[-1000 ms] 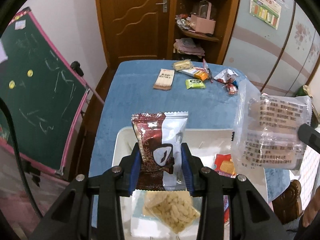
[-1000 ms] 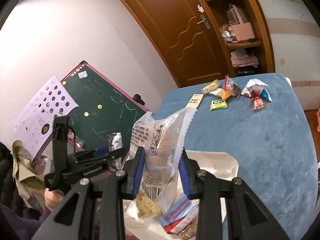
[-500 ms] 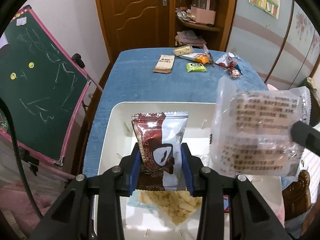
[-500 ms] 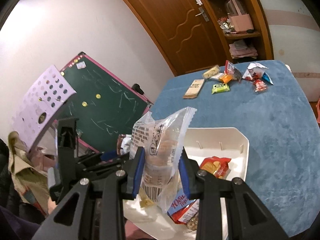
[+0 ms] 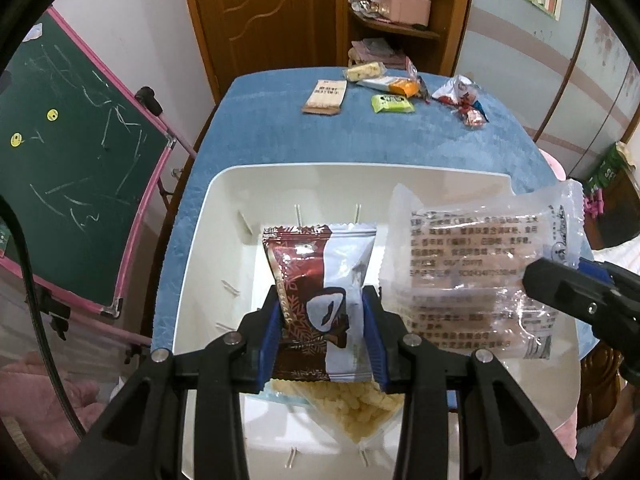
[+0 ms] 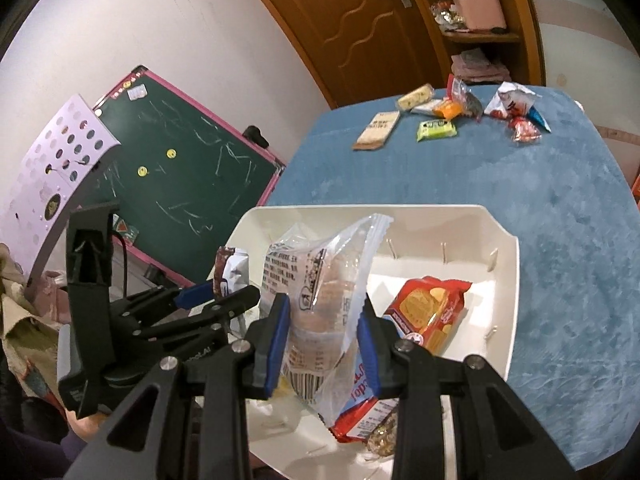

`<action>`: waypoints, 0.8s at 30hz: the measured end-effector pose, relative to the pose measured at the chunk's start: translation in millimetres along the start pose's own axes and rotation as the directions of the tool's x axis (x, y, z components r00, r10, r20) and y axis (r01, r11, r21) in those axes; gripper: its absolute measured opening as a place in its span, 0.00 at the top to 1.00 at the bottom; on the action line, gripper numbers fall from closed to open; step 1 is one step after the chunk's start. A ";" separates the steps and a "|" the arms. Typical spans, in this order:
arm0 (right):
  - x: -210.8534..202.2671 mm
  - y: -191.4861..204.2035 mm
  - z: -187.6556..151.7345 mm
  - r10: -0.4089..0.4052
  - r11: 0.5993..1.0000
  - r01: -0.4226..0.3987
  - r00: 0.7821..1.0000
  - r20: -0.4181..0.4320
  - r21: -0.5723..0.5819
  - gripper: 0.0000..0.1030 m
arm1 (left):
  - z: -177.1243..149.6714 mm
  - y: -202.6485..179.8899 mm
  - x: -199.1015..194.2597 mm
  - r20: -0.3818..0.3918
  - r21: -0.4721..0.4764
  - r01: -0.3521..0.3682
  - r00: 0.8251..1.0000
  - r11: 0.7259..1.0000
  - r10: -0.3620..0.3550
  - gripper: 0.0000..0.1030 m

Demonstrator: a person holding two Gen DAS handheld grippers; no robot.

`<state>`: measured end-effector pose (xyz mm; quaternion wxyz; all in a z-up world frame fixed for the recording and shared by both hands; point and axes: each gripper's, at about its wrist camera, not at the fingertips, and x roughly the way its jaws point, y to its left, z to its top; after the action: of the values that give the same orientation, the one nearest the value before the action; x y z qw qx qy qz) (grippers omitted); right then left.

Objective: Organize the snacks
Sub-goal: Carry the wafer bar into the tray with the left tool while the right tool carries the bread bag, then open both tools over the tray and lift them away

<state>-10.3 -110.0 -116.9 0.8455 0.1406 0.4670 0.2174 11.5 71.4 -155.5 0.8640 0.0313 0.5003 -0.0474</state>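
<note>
Both grippers have dropped down over the white bin (image 5: 208,216): left gripper (image 5: 322,330) pinching a brown snack pack (image 5: 316,276), right gripper (image 6: 322,336) clamped on a clear bag (image 6: 320,280) just above it.

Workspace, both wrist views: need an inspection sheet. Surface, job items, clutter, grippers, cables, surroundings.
Surface: blue tablecloth covers the table; white bin at the near end.
Job's things: brown-and-silver packet and clear printed bag both held above the bin; red biscuit pack and puffed-snack bag lie inside it.
Clutter: loose snacks at the far end, among them a beige wafer pack and a green packet.
Grippers: left gripper shut on the brown-and-silver packet; right gripper shut on the clear printed bag.
Cables: black cable at the left edge.
Surroundings: chalkboard, wooden door, shelf.
</note>
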 end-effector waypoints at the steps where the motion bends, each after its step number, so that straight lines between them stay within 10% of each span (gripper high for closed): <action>1: 1.5 -0.1 -0.1 0.000 1.000 0.000 1.000 -0.005 -0.001 0.68 | -0.8 -0.7 1.2 -0.003 0.003 -0.002 1.000 1.000 0.002 0.64; 6: 5.3 2.8 0.4 -0.023 1.000 0.022 0.999 -0.025 -0.022 0.63 | -0.9 -3.9 1.3 -0.005 0.011 -0.012 1.000 1.000 0.012 0.62; 10: -1.5 11.6 -0.1 -0.089 0.994 0.089 0.996 0.009 -0.063 0.61 | -0.3 -4.7 -1.4 -0.004 -0.007 0.004 1.000 1.000 -0.004 0.18; 14: -13.4 23.2 -0.7 -0.137 0.982 0.146 0.987 0.083 -0.118 0.46 | -1.2 -9.2 -6.8 0.016 0.007 0.018 1.000 1.000 -0.018 0.17; 24: -16.4 23.5 -0.3 -0.150 0.980 0.160 0.984 0.092 -0.116 0.45 | -1.7 -14.4 -8.2 0.014 0.015 0.025 1.000 1.000 -0.026 0.17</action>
<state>-23.8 -97.8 -94.7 0.8855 0.0603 0.4268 0.1733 4.4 57.7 -149.3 0.8667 0.0311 0.4939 -0.0624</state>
